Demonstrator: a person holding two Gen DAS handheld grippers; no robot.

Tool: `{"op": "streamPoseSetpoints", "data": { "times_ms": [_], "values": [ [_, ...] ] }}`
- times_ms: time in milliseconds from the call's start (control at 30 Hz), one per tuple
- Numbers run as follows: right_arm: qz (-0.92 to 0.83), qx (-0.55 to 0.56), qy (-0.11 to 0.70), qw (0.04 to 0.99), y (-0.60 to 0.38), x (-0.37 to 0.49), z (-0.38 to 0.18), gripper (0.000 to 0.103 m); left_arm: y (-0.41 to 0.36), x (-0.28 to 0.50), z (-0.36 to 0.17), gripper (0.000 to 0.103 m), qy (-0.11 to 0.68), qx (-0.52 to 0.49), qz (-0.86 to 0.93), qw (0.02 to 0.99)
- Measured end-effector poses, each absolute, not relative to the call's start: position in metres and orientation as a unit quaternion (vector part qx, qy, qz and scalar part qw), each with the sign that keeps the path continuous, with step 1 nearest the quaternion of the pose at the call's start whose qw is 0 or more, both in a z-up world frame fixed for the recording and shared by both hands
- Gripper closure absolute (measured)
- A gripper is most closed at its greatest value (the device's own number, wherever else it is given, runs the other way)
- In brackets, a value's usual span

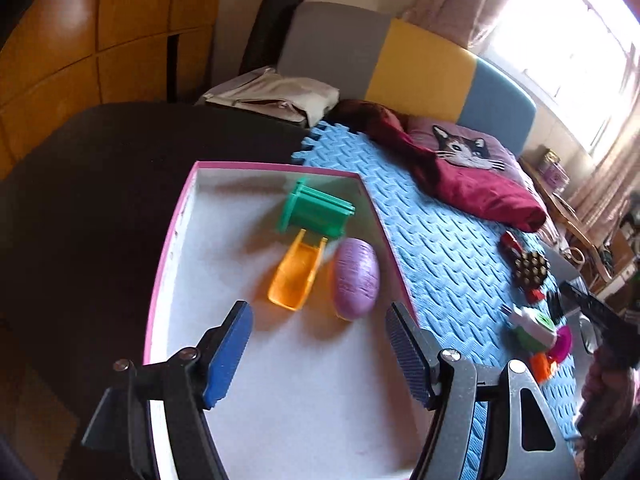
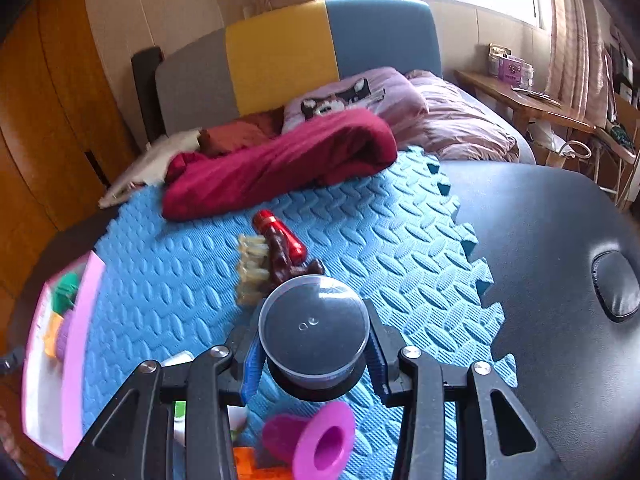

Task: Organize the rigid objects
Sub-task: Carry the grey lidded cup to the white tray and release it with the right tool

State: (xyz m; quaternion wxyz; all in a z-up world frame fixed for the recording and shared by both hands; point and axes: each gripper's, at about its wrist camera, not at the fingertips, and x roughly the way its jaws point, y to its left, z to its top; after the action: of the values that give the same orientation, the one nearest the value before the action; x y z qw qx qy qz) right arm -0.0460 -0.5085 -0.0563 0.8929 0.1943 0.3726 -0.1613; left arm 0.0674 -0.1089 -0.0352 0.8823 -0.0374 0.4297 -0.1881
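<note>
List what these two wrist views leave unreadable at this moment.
- Black round container: the right gripper clamps it; its lid hides any contents.
- Pile below it, right wrist view: magenta funnel-shaped piece cut by the bottom edge, other pieces behind the gripper frame.
- Pink-rimmed box: near end hidden behind the open left gripper.
- Toys on the blue foam mat, left wrist view: small, blurred.
</note>
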Motion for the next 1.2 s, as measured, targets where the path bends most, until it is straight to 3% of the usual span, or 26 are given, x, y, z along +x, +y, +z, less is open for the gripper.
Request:
{"op": "streamPoseSetpoints", "data": {
  "times_ms": [633, 967, 1200],
  "values": [
    [-0.138, 0.169, 0.346, 0.913, -0.482, -0.046, -0.034, 0.06, -0.066, 0.044, -0.032, 0.033, 0.415, -0.008, -0.135, 0.899],
    [0.046, 0.087, 0.361, 0.927, -0.333, -0.018, -0.004, 0.06, -0.036, 0.046, -0.037, 0.033, 0.415, -0.04, -0.117, 0.901],
    [0.168, 0.01, 0.408, 0.897, -0.223, 0.011, -0.025, 0.06, -0.019, 0.045, -0.034, 0.033, 0.408, -0.056, -0.115, 0.904]
  ]
}}
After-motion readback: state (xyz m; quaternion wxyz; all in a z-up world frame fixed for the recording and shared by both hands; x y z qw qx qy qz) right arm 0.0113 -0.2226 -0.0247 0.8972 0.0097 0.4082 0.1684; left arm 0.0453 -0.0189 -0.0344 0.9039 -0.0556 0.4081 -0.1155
